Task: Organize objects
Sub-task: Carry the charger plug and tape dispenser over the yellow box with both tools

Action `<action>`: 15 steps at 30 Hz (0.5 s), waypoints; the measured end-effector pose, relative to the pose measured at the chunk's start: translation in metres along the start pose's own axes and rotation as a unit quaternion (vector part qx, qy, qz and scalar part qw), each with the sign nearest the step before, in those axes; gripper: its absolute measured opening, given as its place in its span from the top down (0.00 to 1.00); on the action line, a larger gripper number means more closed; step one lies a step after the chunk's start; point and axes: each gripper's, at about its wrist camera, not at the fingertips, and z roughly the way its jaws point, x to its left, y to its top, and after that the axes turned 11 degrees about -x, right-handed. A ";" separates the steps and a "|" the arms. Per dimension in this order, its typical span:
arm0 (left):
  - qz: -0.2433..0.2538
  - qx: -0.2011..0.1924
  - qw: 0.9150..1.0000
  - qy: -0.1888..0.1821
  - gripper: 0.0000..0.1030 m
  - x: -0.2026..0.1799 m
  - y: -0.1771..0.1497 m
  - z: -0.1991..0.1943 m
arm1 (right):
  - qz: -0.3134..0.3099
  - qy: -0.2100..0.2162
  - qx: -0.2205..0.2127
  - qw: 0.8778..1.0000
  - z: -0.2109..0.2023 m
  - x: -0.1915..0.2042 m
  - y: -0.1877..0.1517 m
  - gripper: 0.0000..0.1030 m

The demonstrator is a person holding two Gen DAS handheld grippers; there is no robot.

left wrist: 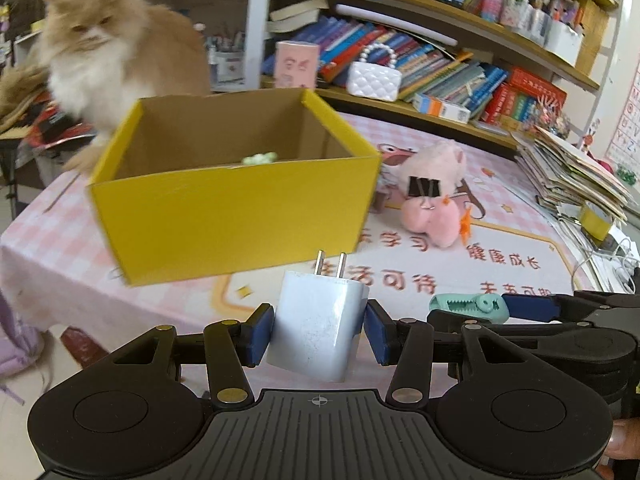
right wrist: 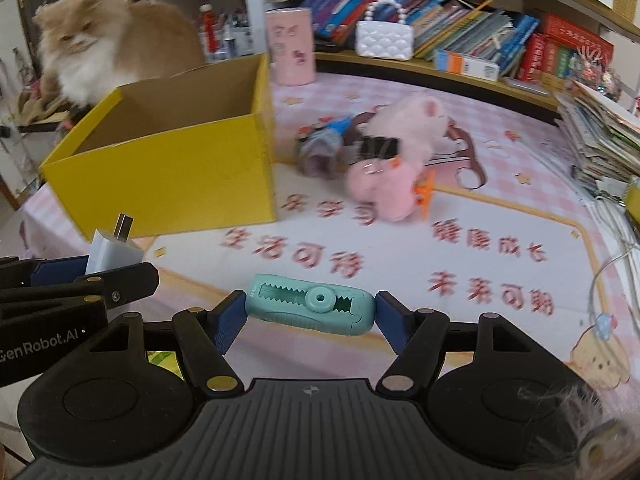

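My left gripper (left wrist: 318, 332) is shut on a white plug charger (left wrist: 316, 328), prongs pointing up, held above the table in front of the open yellow box (left wrist: 236, 208). A small green thing (left wrist: 260, 158) lies inside the box. My right gripper (right wrist: 310, 316) is shut on a teal toothed clip-like tool (right wrist: 310, 309), held crosswise between the blue pads. In the right wrist view the charger (right wrist: 110, 254) and left gripper show at the left edge; the yellow box (right wrist: 168, 180) stands beyond. The teal tool (left wrist: 468, 307) shows at right in the left wrist view.
A fluffy orange cat (left wrist: 104, 52) sits behind the box. A pink plush (right wrist: 396, 168) with a black binder clip (right wrist: 378, 148) and an orange clip lie on the pink mat. A pink canister (right wrist: 290, 46), a white purse (right wrist: 384, 38), bookshelves and a stack of papers (left wrist: 576, 172) border the table.
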 end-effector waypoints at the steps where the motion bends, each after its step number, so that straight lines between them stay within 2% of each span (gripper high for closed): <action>1: -0.001 -0.002 1.000 0.003 0.54 0.004 -0.001 -0.005 | -0.002 0.003 0.000 1.000 -0.002 0.007 -0.002 0.34; 15: -0.024 -0.033 0.998 0.041 0.54 0.063 -0.015 -0.060 | -0.033 0.038 -0.014 0.999 -0.024 0.077 -0.013 0.34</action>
